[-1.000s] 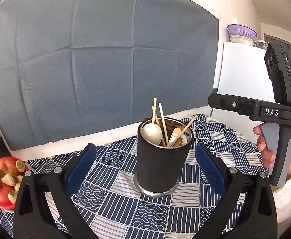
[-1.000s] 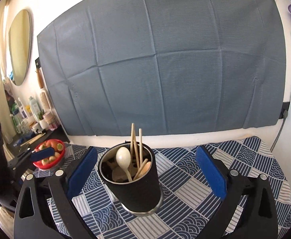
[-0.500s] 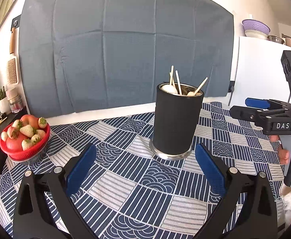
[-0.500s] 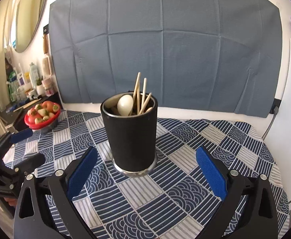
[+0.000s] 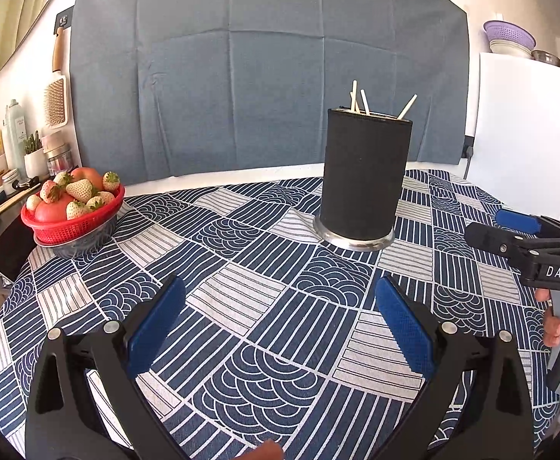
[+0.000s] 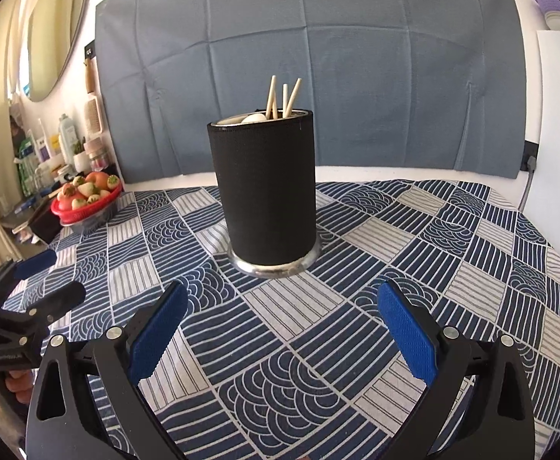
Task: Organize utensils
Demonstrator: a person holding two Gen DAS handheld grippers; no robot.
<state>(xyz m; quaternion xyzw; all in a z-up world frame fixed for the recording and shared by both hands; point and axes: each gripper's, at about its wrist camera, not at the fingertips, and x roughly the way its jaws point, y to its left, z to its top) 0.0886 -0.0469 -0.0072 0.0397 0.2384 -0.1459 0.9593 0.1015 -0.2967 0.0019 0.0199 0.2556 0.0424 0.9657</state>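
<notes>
Backing away from the utensil holder [image 5: 365,176], both grippers sit lower and farther off than a second ago, so its rim hides most of what was seen inside.

Upright on the patterned worktop [image 5: 264,329], the black holder carries chopsticks [image 6: 283,100] pointing up and fanned slightly, with a white spoon [image 6: 253,118] just showing. Left gripper [image 5: 278,324] and right gripper [image 6: 280,329] hover level over the cloth, fingers wide apart and empty. A red strawberry basket [image 5: 77,218] stands well apart to the left.
</notes>
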